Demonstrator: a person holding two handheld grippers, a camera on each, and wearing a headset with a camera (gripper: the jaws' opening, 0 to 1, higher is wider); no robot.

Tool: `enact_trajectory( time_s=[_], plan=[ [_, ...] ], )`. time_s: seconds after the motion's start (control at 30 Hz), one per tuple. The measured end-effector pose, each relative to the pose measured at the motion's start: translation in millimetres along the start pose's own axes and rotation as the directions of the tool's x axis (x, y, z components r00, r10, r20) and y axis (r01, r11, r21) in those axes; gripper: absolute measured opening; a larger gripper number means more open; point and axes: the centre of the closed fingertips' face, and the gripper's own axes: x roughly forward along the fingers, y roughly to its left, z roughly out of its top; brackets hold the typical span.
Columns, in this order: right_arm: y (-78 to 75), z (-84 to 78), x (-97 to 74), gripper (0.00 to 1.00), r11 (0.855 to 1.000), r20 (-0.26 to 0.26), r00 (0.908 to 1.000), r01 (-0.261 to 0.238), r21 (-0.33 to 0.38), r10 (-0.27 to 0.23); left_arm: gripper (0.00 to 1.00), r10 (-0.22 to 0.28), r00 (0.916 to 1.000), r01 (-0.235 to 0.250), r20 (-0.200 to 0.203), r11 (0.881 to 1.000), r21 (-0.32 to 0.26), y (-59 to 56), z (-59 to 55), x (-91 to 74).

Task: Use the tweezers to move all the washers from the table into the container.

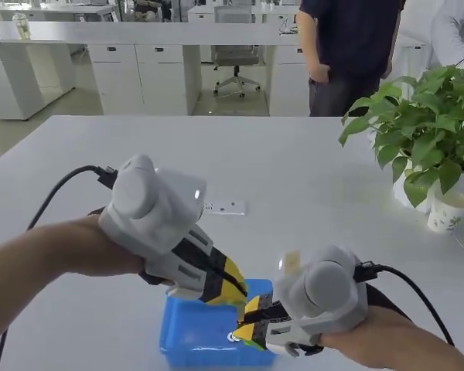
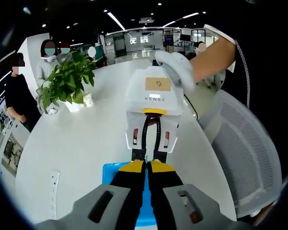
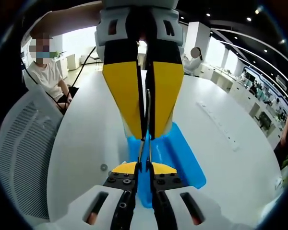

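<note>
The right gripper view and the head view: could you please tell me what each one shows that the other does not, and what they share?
Right gripper view: the tweezers running between the closed jaws of both grippers, one washer lying on the table beside the blue container, and a mesh chair back. Head view: a rolling office chair beyond the table, and the hand holding the right gripper. Both: the container, the power strip and the left gripper.
</note>
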Motion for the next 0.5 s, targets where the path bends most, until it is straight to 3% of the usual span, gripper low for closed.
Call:
enact_trajectory(
  time_s=[0.5],
  plan=[
    [26.3, -9.4, 10.2, 0.11, 0.999, -0.008, 0.9991, -0.041, 0.012, 0.041, 0.05, -0.012, 0.9999, 0.011, -0.009, 1.000, -0.029, -22.4, -14.7, 5.2]
  ],
)
